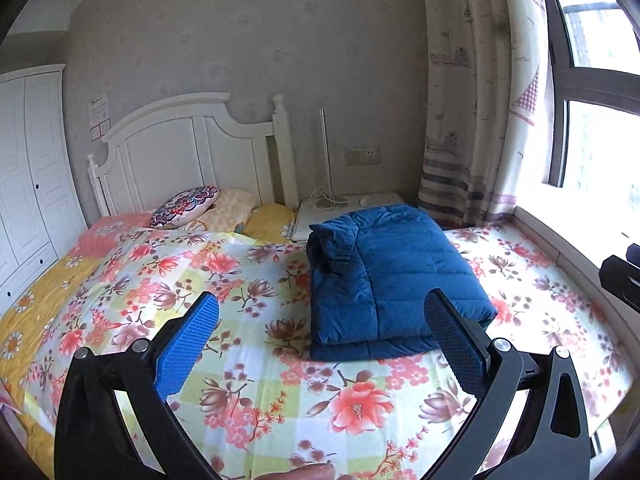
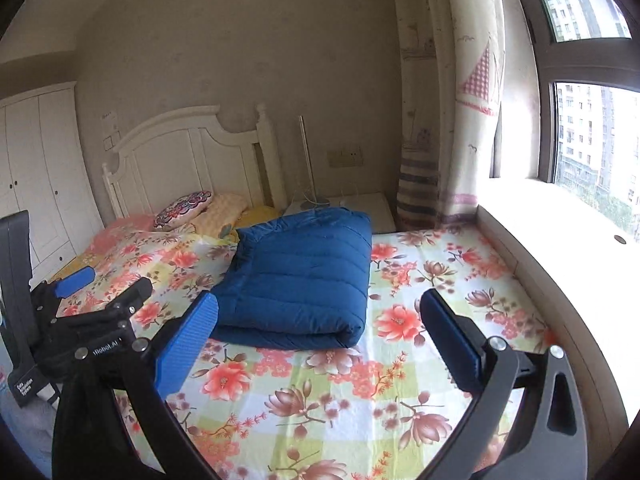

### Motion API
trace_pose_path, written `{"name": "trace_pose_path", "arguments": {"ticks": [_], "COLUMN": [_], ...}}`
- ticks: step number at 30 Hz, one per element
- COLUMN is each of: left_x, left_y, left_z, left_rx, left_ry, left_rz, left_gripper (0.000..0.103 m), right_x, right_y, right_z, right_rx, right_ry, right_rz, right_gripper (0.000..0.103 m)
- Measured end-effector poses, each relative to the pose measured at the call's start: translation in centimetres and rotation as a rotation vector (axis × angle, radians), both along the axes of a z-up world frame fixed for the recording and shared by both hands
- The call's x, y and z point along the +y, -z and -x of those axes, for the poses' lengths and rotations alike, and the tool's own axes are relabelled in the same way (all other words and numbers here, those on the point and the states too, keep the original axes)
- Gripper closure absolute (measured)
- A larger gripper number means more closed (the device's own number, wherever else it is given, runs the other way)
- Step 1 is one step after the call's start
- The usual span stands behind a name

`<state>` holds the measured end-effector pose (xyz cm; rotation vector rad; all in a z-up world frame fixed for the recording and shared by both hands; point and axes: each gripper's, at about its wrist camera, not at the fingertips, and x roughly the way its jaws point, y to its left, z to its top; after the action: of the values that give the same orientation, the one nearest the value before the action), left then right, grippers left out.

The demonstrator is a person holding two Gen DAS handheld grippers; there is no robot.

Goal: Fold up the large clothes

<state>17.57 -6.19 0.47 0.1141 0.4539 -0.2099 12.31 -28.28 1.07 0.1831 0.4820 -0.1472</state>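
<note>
We hold two grippers over a bed (image 1: 256, 364) with a bright flower sheet on it. Our left gripper (image 1: 320, 344) has its jaws spread wide, with nothing between them. Our right gripper (image 2: 320, 340) has its jaws spread wide too, and they hold nothing. Both hang above the sheet and do not touch the clothes.

The big blue puffy jacket (image 1: 396, 276) lies folded into a thick, neat pile on the bed. In the left view it sits just past the right blue finger, a little to the right of the middle. In the right view the jacket (image 2: 300, 276) sits near the left blue finger, and our left gripper shows at the left edge, well apart from the pile.

Behind the jacket, at the head of the bed, we see a white headboard (image 1: 192, 148). A round pillow (image 1: 186, 206) with a colorful pattern leans there, next to a yellow pillow (image 1: 236, 206). A small white nightstand (image 1: 352, 204) stands beside the bed, right behind the jacket. A curtain (image 1: 484, 92) with little boats hangs by the window (image 1: 600, 132) on the right. A white wardrobe (image 1: 28, 176) stands on the far left.
</note>
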Motion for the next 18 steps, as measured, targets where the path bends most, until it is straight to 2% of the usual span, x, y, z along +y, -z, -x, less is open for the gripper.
{"name": "trace_pose_path", "arguments": {"ticks": [7, 18], "left_x": [0.7, 0.9], "left_y": [-0.6, -0.9], "left_z": [0.5, 0.7], "left_rx": [-0.009, -0.003], "left_ry": [-0.018, -0.009], "left_rz": [0.016, 0.021], "left_gripper": [0.004, 0.004], "right_x": [0.8, 0.5], "right_y": [-1.5, -1.7], "right_z": [-0.3, -0.4], "right_rx": [-0.009, -0.01], "right_ry": [-0.012, -0.004], "right_rz": [0.023, 0.026], "right_gripper": [0.003, 0.003]}}
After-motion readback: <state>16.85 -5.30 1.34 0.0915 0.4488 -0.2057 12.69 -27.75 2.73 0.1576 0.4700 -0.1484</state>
